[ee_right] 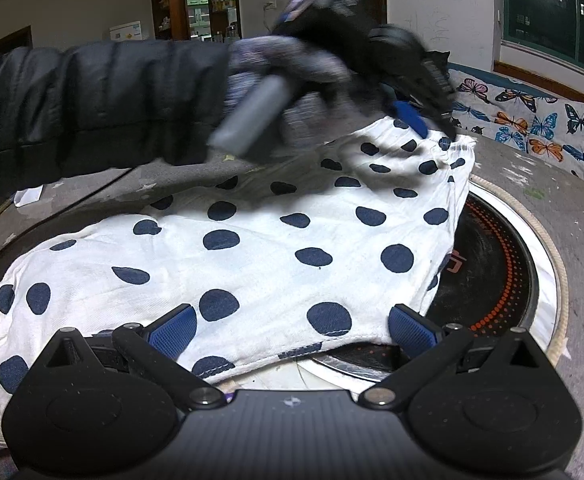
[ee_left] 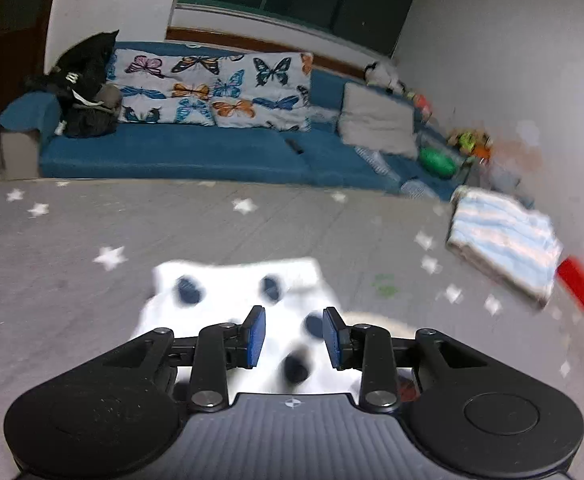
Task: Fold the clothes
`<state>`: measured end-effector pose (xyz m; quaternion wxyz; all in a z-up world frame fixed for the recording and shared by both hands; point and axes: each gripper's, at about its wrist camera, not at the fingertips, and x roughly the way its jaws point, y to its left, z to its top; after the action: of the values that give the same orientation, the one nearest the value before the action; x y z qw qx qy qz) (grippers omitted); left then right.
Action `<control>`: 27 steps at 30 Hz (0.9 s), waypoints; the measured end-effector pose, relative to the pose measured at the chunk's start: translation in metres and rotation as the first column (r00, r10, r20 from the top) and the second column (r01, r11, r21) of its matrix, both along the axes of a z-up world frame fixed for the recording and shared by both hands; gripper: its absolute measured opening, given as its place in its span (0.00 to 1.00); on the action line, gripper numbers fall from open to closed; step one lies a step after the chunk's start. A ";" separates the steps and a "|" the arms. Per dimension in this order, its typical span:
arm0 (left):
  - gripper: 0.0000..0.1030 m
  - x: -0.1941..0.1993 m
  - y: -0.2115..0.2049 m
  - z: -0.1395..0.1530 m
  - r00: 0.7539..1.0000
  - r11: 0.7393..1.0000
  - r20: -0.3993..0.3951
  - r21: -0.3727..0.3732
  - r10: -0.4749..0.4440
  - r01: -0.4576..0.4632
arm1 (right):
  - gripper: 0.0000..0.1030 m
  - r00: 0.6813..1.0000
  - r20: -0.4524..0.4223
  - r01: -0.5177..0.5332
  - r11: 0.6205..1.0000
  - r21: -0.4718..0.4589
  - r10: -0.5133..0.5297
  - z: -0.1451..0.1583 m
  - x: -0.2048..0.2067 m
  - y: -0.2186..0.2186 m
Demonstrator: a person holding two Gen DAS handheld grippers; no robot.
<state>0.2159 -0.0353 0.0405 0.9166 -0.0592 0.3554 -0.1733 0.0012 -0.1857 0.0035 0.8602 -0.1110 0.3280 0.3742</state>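
A white garment with dark blue dots (ee_right: 252,248) lies spread on the grey star-patterned table (ee_right: 580,216). It also shows blurred in the left wrist view (ee_left: 232,292). My left gripper (ee_left: 294,338) hovers over its far elastic edge with jaws open and nothing between the pads; in the right wrist view the left gripper (ee_right: 412,116) is at the far edge. My right gripper (ee_right: 292,330) is wide open at the garment's near edge, with cloth lying between the blue pads (ee_right: 174,330).
A round black cooktop (ee_right: 488,276) is set in the table, partly under the garment. A folded striped blue and white cloth (ee_left: 504,240) and a red object (ee_left: 578,286) lie at the table's right. A blue sofa (ee_left: 180,152) with butterfly cushions stands behind.
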 end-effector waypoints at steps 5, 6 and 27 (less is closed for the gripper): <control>0.31 0.007 0.010 -0.012 0.998 0.998 -0.018 0.041 0.053 -0.052 | 1.00 1.000 0.000 0.000 1.000 0.000 0.000 0.000 -0.001 0.000; 0.31 0.012 0.012 -0.014 0.997 0.997 -0.019 0.039 0.070 -0.069 | 1.00 1.000 0.000 0.000 1.000 0.000 0.000 0.000 -0.001 0.000; 0.51 -0.040 0.027 -0.001 0.996 0.993 -0.048 0.091 0.078 -0.073 | 1.00 1.000 -0.001 0.000 1.000 0.002 0.000 0.002 -0.003 -0.002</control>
<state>0.1758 -0.0087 0.0393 0.9148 -0.0359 0.3837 -0.1208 -0.0013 -0.1880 0.0055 0.8600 -0.1101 0.3284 0.3747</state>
